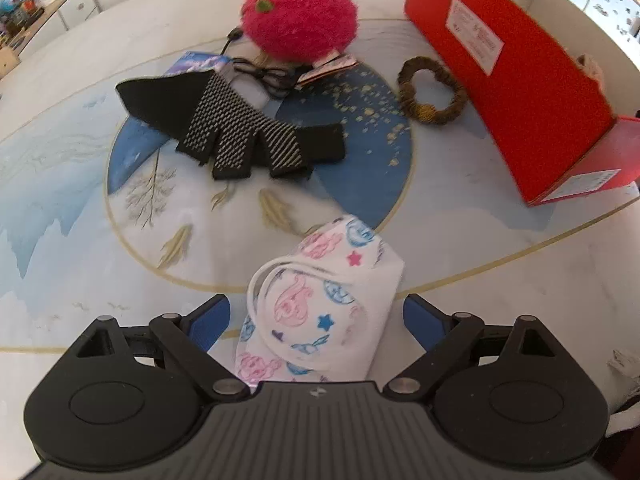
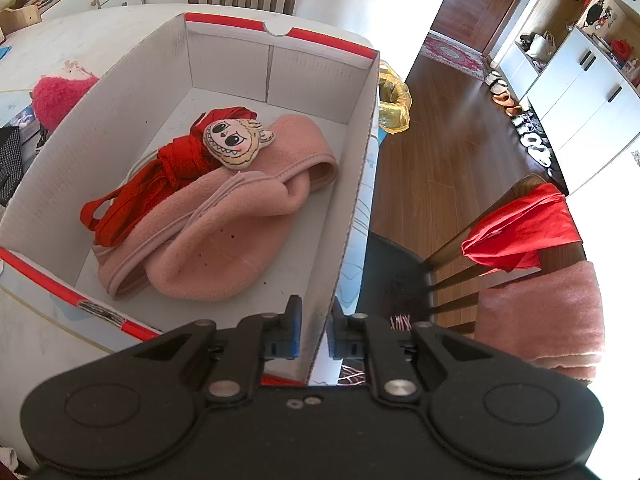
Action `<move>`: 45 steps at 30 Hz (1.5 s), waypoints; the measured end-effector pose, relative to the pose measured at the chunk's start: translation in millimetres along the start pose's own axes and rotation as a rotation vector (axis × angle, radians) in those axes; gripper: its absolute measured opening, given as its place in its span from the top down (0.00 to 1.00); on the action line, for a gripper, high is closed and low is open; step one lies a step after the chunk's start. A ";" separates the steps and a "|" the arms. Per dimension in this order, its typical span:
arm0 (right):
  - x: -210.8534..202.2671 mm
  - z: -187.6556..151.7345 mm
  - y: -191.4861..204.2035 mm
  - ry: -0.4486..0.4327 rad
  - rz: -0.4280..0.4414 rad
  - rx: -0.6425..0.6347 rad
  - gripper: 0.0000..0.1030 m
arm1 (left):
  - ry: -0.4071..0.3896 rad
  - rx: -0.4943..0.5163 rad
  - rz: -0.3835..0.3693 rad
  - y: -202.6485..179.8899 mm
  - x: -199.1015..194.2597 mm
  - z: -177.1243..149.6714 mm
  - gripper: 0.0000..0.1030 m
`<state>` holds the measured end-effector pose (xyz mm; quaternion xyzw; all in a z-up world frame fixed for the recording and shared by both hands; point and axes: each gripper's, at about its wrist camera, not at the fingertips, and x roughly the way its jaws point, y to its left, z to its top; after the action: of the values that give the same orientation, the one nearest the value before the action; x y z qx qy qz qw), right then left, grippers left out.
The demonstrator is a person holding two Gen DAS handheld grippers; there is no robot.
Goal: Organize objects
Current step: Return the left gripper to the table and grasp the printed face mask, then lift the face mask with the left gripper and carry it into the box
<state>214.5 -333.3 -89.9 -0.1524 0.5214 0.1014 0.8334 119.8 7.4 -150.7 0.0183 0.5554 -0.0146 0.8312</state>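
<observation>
printed face mask (image 1: 320,304) lies between the spread-apart fingers of the left gripper (image 1: 316,320).
its long axis runs away from the jaws; right gripper (image 2: 312,332) is clenched on the shoebox wall (image 2: 352,200).

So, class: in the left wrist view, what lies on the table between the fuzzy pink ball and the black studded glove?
A tangled black cable lies between the fuzzy pink ball and the black studded glove, beside a blue printed packet; the left wrist view shows it.
</observation>
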 end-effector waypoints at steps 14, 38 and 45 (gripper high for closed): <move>-0.3 -0.2 0.4 -0.003 0.003 0.004 0.87 | -0.044 0.002 0.015 -6.4 -9.3 -1.6 0.40; 1.0 1.6 4.1 -0.015 -0.008 0.003 0.94 | -0.116 0.015 -0.063 -36.4 -61.7 58.3 0.83; -0.3 -2.1 1.6 -0.029 -0.010 0.013 0.94 | -0.176 0.069 -0.095 -54.4 -84.2 92.4 0.83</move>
<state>212.1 -332.5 -90.7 -0.1481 0.5094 0.0962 0.8422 170.4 -50.9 -38.4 0.0189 0.4795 -0.0747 0.8742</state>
